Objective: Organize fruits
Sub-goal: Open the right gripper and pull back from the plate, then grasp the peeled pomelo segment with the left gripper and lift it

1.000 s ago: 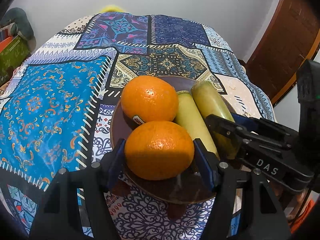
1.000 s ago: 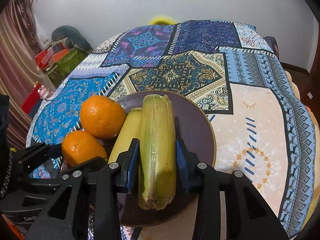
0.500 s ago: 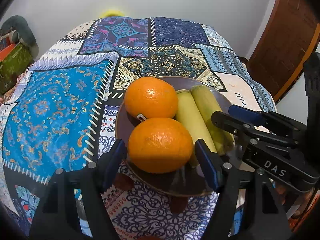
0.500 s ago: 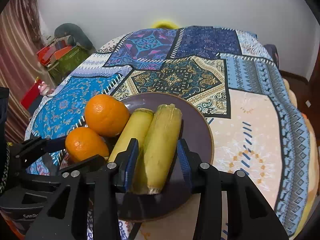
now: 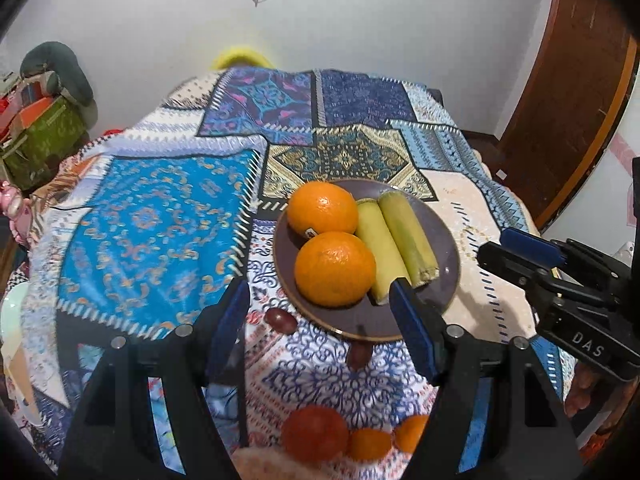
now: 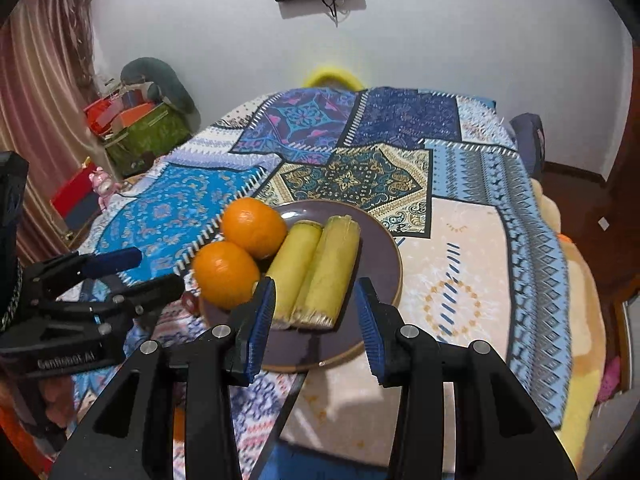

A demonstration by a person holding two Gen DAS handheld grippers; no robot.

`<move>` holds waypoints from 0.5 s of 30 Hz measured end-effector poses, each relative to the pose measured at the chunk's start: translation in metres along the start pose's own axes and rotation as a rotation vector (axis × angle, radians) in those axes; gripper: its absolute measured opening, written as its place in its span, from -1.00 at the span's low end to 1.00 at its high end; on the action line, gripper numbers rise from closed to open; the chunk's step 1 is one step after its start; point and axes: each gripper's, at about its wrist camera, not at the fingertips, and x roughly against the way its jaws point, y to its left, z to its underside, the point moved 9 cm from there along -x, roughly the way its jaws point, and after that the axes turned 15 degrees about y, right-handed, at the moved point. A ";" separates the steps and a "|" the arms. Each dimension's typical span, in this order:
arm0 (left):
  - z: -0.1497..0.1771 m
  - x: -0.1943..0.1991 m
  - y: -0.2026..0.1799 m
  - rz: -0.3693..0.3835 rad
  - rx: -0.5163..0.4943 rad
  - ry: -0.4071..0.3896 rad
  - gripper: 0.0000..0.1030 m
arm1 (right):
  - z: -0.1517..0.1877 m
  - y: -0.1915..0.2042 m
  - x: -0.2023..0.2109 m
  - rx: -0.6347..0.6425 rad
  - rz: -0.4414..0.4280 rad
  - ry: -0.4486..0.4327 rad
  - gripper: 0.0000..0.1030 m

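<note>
A dark purple plate (image 5: 448, 256) (image 6: 384, 256) on the patterned cloth holds two oranges, near (image 5: 334, 268) (image 6: 226, 274) and far (image 5: 322, 208) (image 6: 254, 227), and two yellow-green bananas (image 5: 406, 236) (image 6: 326, 272) side by side. My left gripper (image 5: 320, 312) is open and empty, just short of the near orange. My right gripper (image 6: 316, 316) is open and empty, just short of the bananas' cut ends. Each gripper shows in the other's view: the right one (image 5: 520, 252), the left one (image 6: 132, 268).
A red fruit (image 5: 316, 434) and two small orange fruits (image 5: 368, 444) lie at the table's near edge. Two dark grapes (image 5: 280, 318) lie beside the plate. A pale green dish (image 5: 10, 312) is at the left edge. Boxes (image 6: 148, 132) stand by the wall.
Both grippers have opened, let go of the near orange and the banana, and drawn back from the plate. The fruits stay on the plate.
</note>
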 end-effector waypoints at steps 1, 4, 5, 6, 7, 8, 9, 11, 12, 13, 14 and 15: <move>0.002 0.006 0.001 -0.004 0.000 -0.009 0.40 | 0.001 0.002 0.005 0.001 0.001 -0.005 -0.27; 0.010 0.029 0.005 -0.015 -0.001 -0.035 0.40 | 0.007 0.010 0.022 0.010 0.009 -0.023 -0.27; 0.012 0.036 0.007 -0.020 -0.002 -0.043 0.40 | 0.009 0.012 0.029 0.013 0.012 -0.031 -0.27; 0.016 0.042 0.008 -0.025 -0.003 -0.050 0.40 | 0.011 0.015 0.034 0.015 0.013 -0.037 -0.27; 0.018 0.047 0.010 -0.030 -0.004 -0.056 0.40 | 0.013 0.018 0.040 0.018 0.014 -0.044 -0.26; 0.022 0.053 0.011 -0.034 -0.004 -0.063 0.40 | 0.016 0.021 0.046 0.020 0.013 -0.050 -0.24; 0.025 0.058 0.014 -0.040 -0.005 -0.072 0.40 | 0.018 0.024 0.051 0.022 0.009 -0.056 -0.21; 0.032 0.067 0.018 -0.050 -0.011 -0.083 0.40 | 0.023 0.030 0.059 0.026 0.008 -0.063 -0.13; 0.037 0.072 0.021 -0.050 -0.011 -0.085 0.40 | 0.026 0.032 0.061 0.030 0.008 -0.065 -0.13; 0.040 0.074 0.024 -0.048 -0.008 -0.085 0.40 | 0.028 0.036 0.063 0.037 0.010 -0.065 -0.13; 0.044 0.075 0.027 -0.045 -0.004 -0.081 0.40 | 0.032 0.039 0.065 0.044 0.013 -0.064 -0.13; 0.048 0.075 0.031 -0.043 0.001 -0.073 0.41 | 0.034 0.041 0.066 0.049 0.015 -0.062 -0.12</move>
